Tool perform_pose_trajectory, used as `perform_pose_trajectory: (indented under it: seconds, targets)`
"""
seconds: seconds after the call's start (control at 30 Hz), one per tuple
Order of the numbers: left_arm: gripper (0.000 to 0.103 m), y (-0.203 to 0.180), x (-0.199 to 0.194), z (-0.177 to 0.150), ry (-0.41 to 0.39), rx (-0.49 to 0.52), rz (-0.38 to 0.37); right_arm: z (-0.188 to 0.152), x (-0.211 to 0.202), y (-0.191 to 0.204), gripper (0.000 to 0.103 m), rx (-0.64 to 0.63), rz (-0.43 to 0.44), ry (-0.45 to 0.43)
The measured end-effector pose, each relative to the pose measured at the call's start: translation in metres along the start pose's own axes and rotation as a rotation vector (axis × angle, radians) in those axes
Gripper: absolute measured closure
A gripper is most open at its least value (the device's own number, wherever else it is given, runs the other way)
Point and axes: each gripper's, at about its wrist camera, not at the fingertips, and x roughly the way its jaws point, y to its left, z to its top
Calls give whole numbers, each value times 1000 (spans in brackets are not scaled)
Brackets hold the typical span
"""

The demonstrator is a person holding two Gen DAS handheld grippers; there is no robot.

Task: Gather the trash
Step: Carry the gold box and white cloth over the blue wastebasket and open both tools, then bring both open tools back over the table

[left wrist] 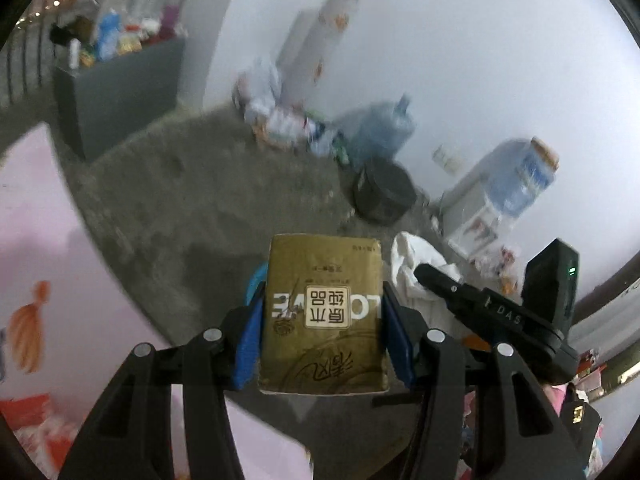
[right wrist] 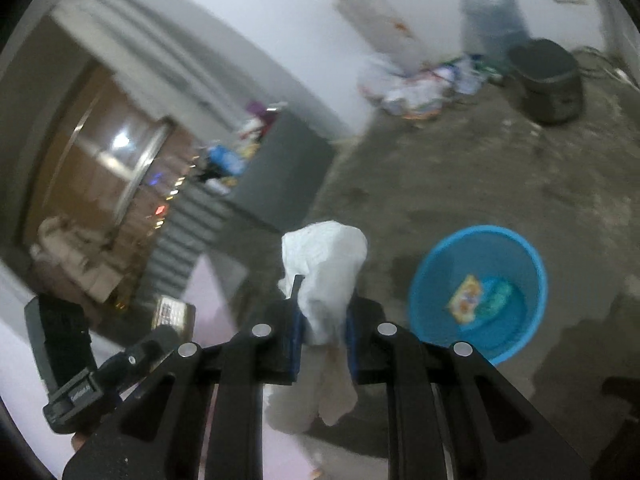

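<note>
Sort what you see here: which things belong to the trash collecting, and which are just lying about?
In the job: gold packet in left gripper; white crumpled paper in right gripper; blue basin.
Lying about: water jug, dark round bin, grey cabinet.

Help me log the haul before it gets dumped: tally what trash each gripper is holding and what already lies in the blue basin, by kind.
Gold tissue pack, in left gripper: 1
White crumpled tissue, in right gripper: 1
Wrappers in the blue basin: 2
Total: 4
</note>
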Motion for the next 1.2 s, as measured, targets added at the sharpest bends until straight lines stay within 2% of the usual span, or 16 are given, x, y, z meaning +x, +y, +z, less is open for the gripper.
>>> perform_pose_trajectory:
  seconds: [0.2,0.23,0.3,0.37,0.43,0.53,0.7,0.83,0.97,1.1,1.2]
  targets:
    - [51,-4,88,13,112,-29,3,19,39,-56,82,127,-90,38]
    - [51,-2,98,13,124,-41,0,23,36,-62,81,137,-99,40]
    - [51,-3,123,14,156,-62,-3,26,44,-74,69,165,-139,39]
    - [50,-1,140,15,179,-72,-2,30,52,-88,46,191,-168,35]
    - [45,-1,153,14,190,-85,13,31,60,-102,38,219,-217,38]
    - [40,-2,158,13,176,-76,7,28,64,-115,38,251,-273,47]
    - [34,-5,136,12,103,-52,5,21,48,-110,37,247,-279,13]
    - [32,-9,110,18,38,-45,0,19,35,-86,33,162,-304,-30]
    - [28,-18,66,17,-47,-27,-27,16,19,-49,26,39,-321,-94]
    - [26,-23,9,8,-138,2,-38,8,0,-1,21,-99,-273,-147]
    - [24,-19,-39,-6,-208,11,-52,0,-14,31,20,-176,-176,-148]
